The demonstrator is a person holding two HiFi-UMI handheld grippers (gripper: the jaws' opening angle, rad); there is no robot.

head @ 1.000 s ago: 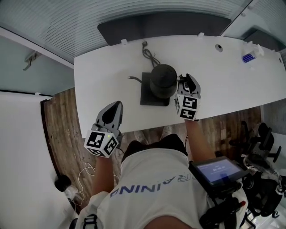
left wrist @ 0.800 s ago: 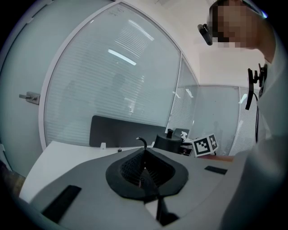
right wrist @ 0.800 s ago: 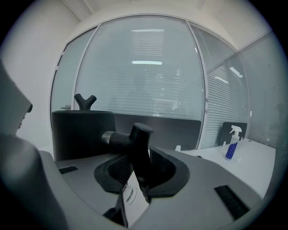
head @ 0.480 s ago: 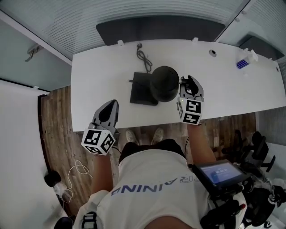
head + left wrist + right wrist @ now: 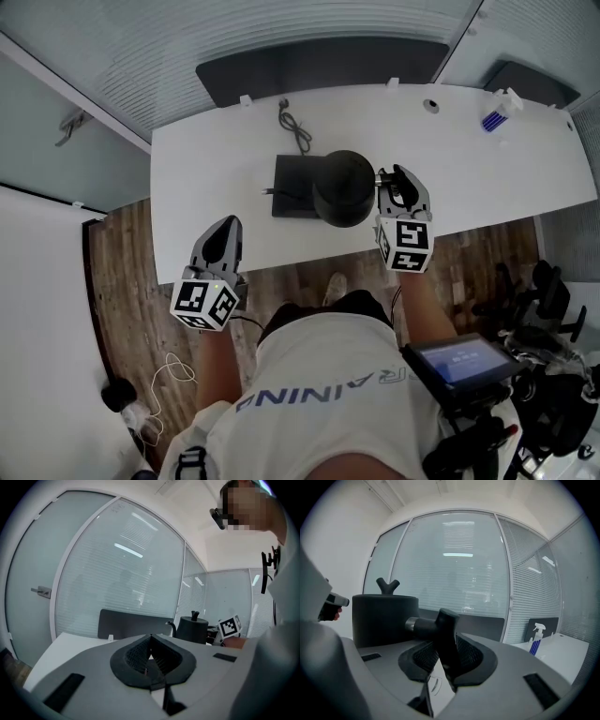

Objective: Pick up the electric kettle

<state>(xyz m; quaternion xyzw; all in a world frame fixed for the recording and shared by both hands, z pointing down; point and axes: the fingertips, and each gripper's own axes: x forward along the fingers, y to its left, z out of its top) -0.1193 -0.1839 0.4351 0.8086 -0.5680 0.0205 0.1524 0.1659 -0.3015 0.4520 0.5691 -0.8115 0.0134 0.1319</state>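
Observation:
The black electric kettle (image 5: pixel 343 187) hangs over the right part of its flat black base (image 5: pixel 291 186) on the white table (image 5: pixel 206 169). My right gripper (image 5: pixel 394 180) is shut on the kettle's handle (image 5: pixel 443 634) at the kettle's right side; in the right gripper view the kettle's body (image 5: pixel 384 619) stands just left of the right gripper (image 5: pixel 445 646). My left gripper (image 5: pixel 225 240) is over the table's near edge, well left of the kettle, with its jaws shut on nothing. In the left gripper view the kettle (image 5: pixel 192 629) shows beyond the left gripper (image 5: pixel 150 645).
A coiled power cord (image 5: pixel 295 127) runs from the base toward the table's far edge. A spray bottle (image 5: pixel 495 114) lies at the far right. A dark panel (image 5: pixel 319 61) stands behind the table before a glass wall. A screen device (image 5: pixel 459 361) hangs at my right side.
The kettle has come up off its base with the right gripper and shifted right, baring most of the base. The left gripper has drawn back toward the table's near edge.

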